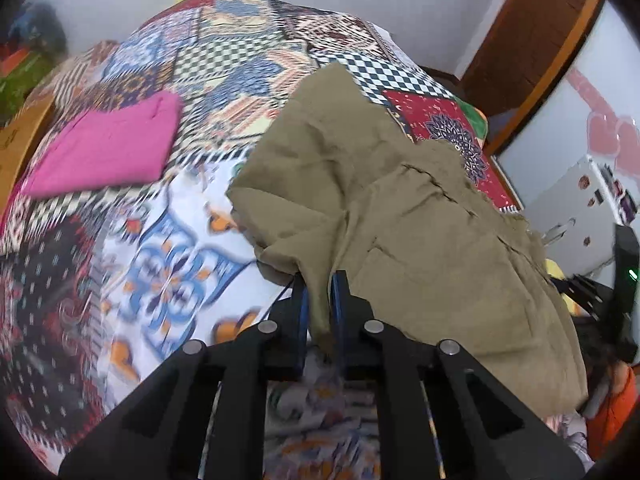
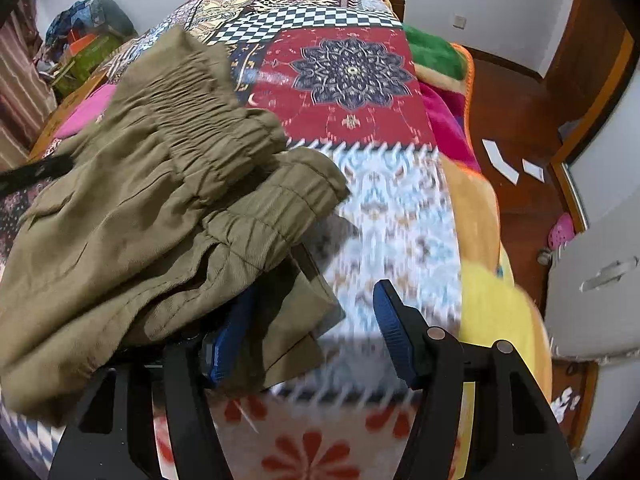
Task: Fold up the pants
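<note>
My left tongs [image 1: 320,300] pinch a thin fold of the olive pants [image 1: 400,200], bunched near the bed's [image 1: 168,264] right edge; right tongs [image 2: 316,332] gape empty, so the fold may slip

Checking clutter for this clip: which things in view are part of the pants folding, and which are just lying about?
Part of the job:
olive pants, pinched at an edge by the left gripper
right gripper, open at the waistband end
patterned bedspread, the work surface

Lying about:
folded pink garment
green blanket
pink shoe on the floor
</note>
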The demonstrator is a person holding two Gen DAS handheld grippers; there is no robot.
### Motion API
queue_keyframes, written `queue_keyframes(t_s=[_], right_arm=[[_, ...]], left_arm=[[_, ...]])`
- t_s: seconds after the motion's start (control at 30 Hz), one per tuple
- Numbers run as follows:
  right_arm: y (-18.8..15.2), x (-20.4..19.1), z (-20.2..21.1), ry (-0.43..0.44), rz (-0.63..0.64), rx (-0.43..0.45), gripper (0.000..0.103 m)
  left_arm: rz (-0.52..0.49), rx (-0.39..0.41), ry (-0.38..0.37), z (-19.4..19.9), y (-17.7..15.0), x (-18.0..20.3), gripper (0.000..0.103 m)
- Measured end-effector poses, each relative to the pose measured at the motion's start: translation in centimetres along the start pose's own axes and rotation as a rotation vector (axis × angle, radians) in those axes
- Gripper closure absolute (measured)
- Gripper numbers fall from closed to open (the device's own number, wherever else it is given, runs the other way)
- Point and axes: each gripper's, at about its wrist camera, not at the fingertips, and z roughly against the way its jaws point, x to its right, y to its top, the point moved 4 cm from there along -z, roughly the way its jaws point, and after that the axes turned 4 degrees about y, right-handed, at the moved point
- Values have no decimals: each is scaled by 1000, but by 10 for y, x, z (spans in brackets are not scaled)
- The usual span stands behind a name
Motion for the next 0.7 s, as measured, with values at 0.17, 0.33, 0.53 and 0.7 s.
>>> queue_keyframes(t_s=[0.17,0.33,0.53,0.7], right_arm=[[22,-11,-10,-25,58,4,46],[41,-14,-18,-30,91,-5,46],[50,-6,-6,-70,74,3,46],[45,-1,31,-83,66,64,46]], left_arm=[[48,14,-7,25,-29,-13,92],[89,24,-18,52,-52,-16,96],[81,18,5,74,-78,-21,99],[101,67,40,94,-68,-39,98]])
